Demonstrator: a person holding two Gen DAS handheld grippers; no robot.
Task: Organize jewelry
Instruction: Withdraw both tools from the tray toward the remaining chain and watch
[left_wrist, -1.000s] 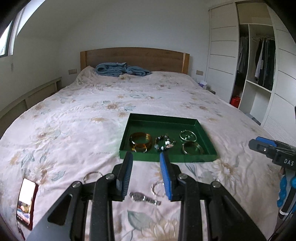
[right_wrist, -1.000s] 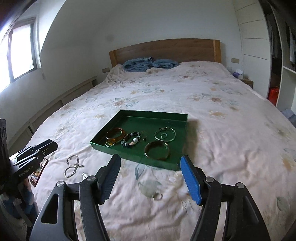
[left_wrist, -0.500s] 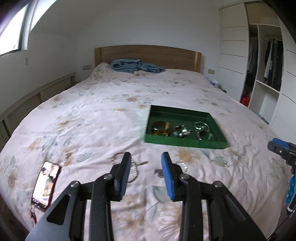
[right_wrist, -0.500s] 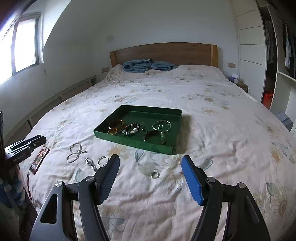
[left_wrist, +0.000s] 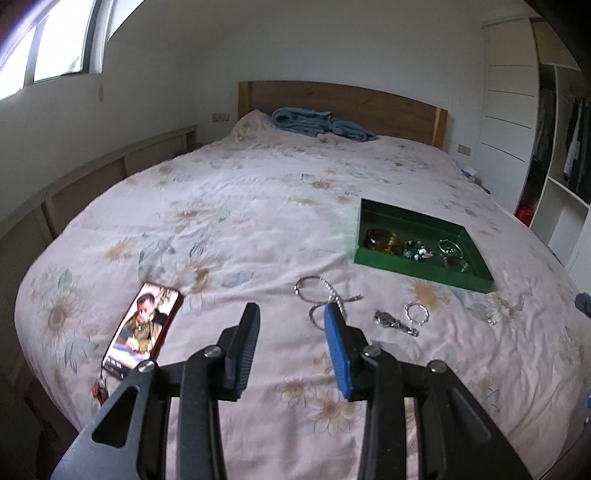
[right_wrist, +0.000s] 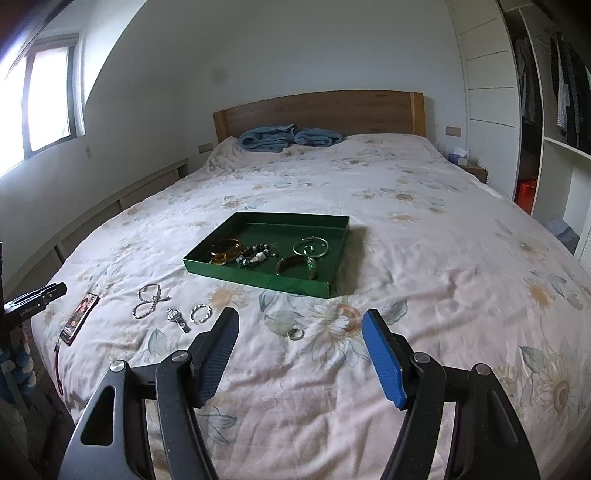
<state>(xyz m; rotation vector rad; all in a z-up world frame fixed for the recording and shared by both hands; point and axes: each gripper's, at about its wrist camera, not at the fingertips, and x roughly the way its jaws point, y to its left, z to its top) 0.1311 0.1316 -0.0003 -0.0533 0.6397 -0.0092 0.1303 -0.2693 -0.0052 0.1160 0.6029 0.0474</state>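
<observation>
We hold both grippers, left (left_wrist: 291, 325) and right (right_wrist: 300, 328), spread and empty; near the green tray (right_wrist: 295, 284) lie a chain (right_wrist: 149, 300), watch (right_wrist: 177, 318), ring (right_wrist: 295, 334) and phone (left_wrist: 144, 325).

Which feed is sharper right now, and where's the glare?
Right wrist view is crisper: the green tray casts a soft shadow to its right. Left wrist view shows slight motion blur. In both, the window blows out upper left and fisheye bends the edges.
</observation>
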